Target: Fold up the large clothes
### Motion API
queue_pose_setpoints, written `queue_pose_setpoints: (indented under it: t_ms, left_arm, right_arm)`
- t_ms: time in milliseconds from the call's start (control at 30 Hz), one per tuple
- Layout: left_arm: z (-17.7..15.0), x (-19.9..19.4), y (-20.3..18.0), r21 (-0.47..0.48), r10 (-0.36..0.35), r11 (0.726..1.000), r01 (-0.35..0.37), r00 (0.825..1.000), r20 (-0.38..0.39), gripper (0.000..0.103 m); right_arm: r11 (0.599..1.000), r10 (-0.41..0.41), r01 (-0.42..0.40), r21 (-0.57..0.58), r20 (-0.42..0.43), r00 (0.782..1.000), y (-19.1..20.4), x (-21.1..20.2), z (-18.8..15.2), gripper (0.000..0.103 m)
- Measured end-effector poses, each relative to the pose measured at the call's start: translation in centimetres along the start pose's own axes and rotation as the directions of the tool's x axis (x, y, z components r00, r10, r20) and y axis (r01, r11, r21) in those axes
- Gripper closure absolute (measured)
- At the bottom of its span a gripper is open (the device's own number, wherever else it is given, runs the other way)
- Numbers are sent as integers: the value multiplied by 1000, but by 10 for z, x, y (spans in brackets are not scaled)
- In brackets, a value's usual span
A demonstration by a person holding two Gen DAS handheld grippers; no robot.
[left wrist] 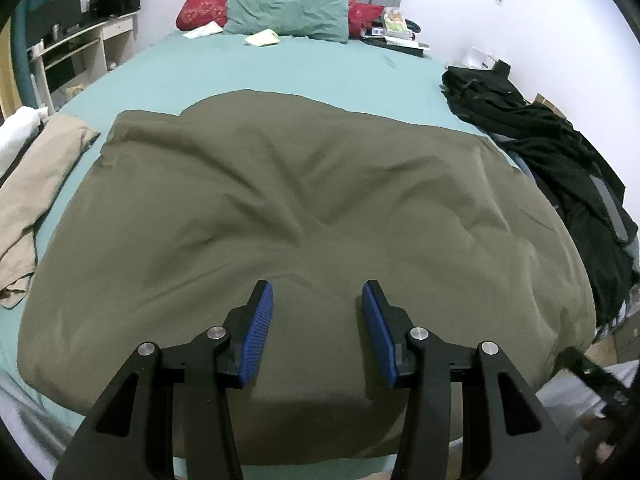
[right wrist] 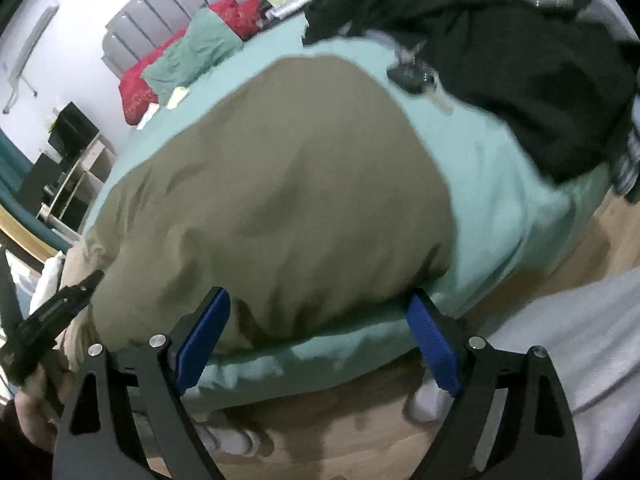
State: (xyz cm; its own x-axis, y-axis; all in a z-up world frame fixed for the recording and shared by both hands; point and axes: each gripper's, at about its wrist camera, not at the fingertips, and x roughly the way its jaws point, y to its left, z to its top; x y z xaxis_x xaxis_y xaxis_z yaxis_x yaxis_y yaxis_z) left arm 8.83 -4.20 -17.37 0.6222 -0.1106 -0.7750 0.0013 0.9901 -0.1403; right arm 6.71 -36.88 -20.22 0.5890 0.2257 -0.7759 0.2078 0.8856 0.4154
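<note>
Hovering over the near edge of the olive garment [left wrist: 288, 208], the left gripper [left wrist: 318, 292] has its 2 blue pads parted with only cloth showing below the gap, so it is open and grips nothing. The garment lies spread across the bed [left wrist: 280, 68] ahead of it, creased toward the middle, its far edge curving up the sheet; that flat lay suits a fold made by lifting the near corners. The right gripper [right wrist: 320, 300] stands wide, pads clear of the fabric, framing the garment's near right corner and the sheet edge just ahead of it, and holds nothing. This view is tilted and blurred, so whether the tips touch the cloth cannot be told. A black pile [left wrist: 560, 148] sits to the right of the left gripper, a beige garment [left wrist: 36, 184] to its left, both off the olive one, likely kept aside so the work area stays free. Pillows [left wrist: 286, 10] lie far ahead.
</note>
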Motion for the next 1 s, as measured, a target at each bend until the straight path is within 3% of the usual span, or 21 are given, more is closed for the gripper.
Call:
queue_pose_setpoints:
  t_ms: [133, 233, 333, 400, 533, 733, 800, 833, 933, 1000]
  left_arm:
    - [22, 13, -15, 31, -34, 999, 33, 999, 20, 53]
    - [46, 25, -26, 68, -29, 997, 25, 998, 60, 53]
    - [70, 44, -33, 78, -16, 997, 11, 998, 69, 53]
    - [84, 60, -34, 74, -5, 997, 1, 999, 48, 53]
    - [94, 101, -31, 75, -17, 997, 20, 999, -47, 53]
    - [93, 127, -26, 66, -6, 998, 10, 998, -59, 53]
    - [92, 134, -27, 56, 2, 998, 1, 998, -59, 53]
    - [92, 136, -28, 57, 7, 998, -4, 998, -57, 53]
    - [89, 136, -27, 52, 10, 999, -7, 999, -41, 53]
    - [85, 137, -28, 59, 15, 998, -14, 1000, -25, 53]
  right_arm:
    - [999, 24, -23, -24, 54, 998, 9, 4, 14, 7]
    - [997, 68, -69, 20, 57, 996, 11, 19, 23, 0]
    - [997, 68, -71, 31, 86, 994, 18, 20, 31, 0]
    - [999, 43, -42, -14, 94, 995, 25, 16, 30, 0]
    - [991, 131, -134, 12, 128, 983, 25, 19, 41, 0]
    - [963, 187, -209, 173, 132, 973, 13, 65, 71, 0]
    - [956, 217, -241, 167, 149, 965, 18, 68, 77, 0]
    - [954, 237, -259, 148, 153, 959, 22, 67, 79, 2]
    - [960, 257, -271, 73, 158, 953, 39, 59, 81, 57]
    - [960, 276, -280, -3, 176, 945, 58, 49, 84, 62]
